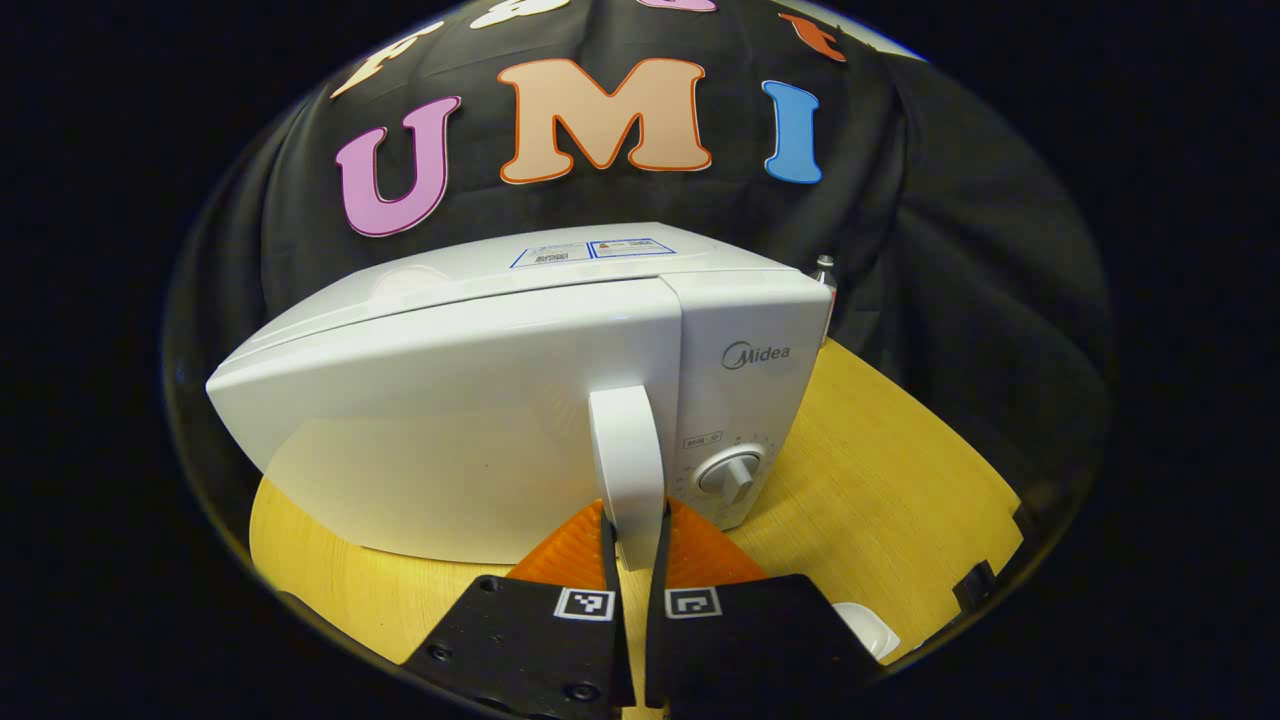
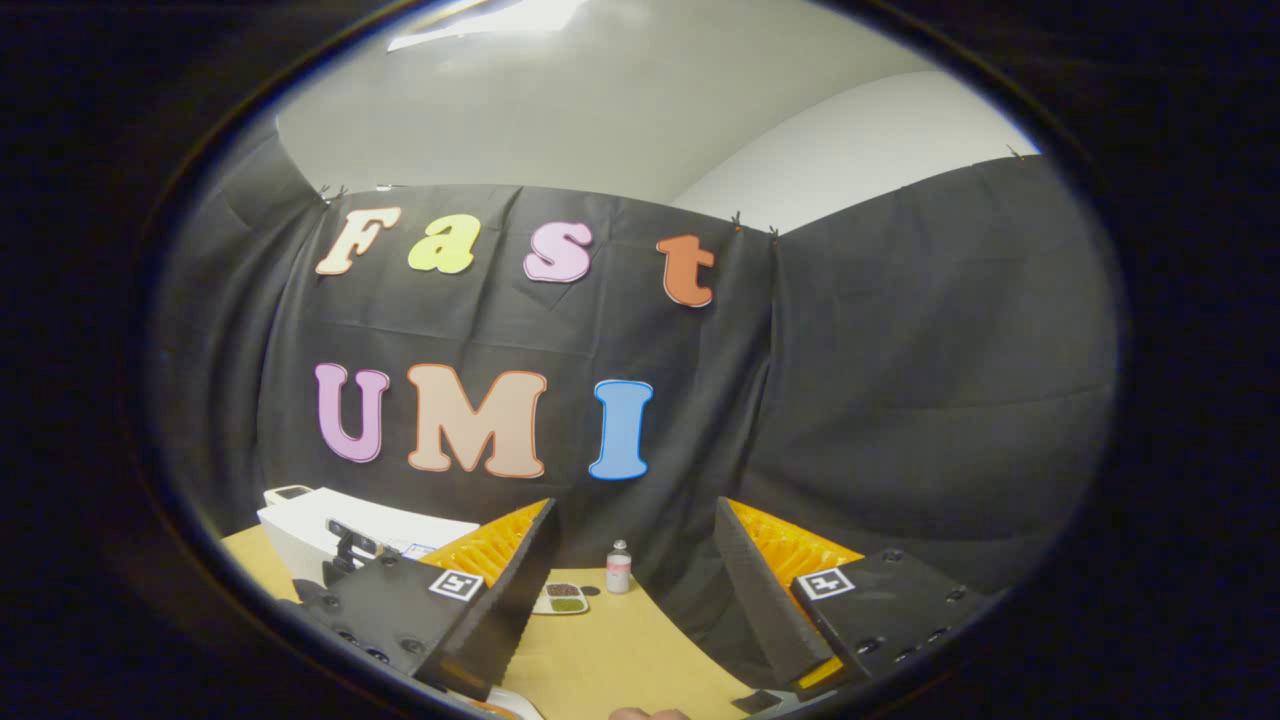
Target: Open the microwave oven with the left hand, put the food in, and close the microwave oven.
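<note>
In the left gripper view the left gripper (image 1: 634, 560) is clenched on the door handle (image 1: 627, 465) of the microwave oven (image 1: 520, 390), its two fingers pressing the lower end of that upright white bar from either side. The door (image 1: 450, 420) looks barely cracked or not yet swung out; I cannot tell which. The oven stands on the wooden surface (image 1: 880, 500), with its dial (image 1: 733, 475) just right of the handle.

The grip sits low on the handle, near its bottom end. If the pull goes down or straight back rather than along the door's arc, the fingers could slide off the end. A hard tug could also drag the light oven across the surface instead of opening it.

In the right gripper view the right gripper (image 2: 635, 570) hangs released, with its jaws wide apart and holding nothing. Beyond it, on the far part of the surface, lies a small food tray (image 2: 563, 598) beside a little bottle (image 2: 619, 567), both to the right of the oven (image 2: 340, 530). The bottle stands close to the tray, so a careless reach for the food may knock it over.
</note>
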A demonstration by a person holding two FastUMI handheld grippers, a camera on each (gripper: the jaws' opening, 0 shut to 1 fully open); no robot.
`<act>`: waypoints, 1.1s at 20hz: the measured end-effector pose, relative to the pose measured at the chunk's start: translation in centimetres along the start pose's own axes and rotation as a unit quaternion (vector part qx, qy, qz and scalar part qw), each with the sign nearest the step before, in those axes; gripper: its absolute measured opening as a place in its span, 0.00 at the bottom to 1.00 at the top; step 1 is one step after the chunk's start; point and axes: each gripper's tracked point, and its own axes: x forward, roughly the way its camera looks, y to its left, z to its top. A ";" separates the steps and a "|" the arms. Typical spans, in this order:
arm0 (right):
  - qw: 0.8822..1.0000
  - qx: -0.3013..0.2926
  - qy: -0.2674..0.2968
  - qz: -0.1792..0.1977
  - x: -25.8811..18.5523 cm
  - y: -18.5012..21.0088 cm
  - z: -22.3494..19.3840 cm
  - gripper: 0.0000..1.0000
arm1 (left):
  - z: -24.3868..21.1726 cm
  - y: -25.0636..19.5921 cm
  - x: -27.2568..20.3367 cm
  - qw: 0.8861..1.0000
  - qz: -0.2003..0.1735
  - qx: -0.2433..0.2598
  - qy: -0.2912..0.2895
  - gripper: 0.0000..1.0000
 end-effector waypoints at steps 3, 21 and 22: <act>1.000 0.000 -0.002 -0.005 0.5 -0.1 -0.2 0.97 | -1.4 -0.3 -2.5 1.000 -0.009 0.002 -0.007 0.03; 0.987 0.047 0.113 0.104 1.2 10.1 -11.1 0.97 | -12.0 7.9 -20.5 0.999 0.024 -0.022 -0.007 0.04; 0.986 0.043 0.119 0.109 0.9 10.8 -11.7 0.97 | -12.4 8.8 -21.2 0.999 0.031 -0.024 -0.009 0.04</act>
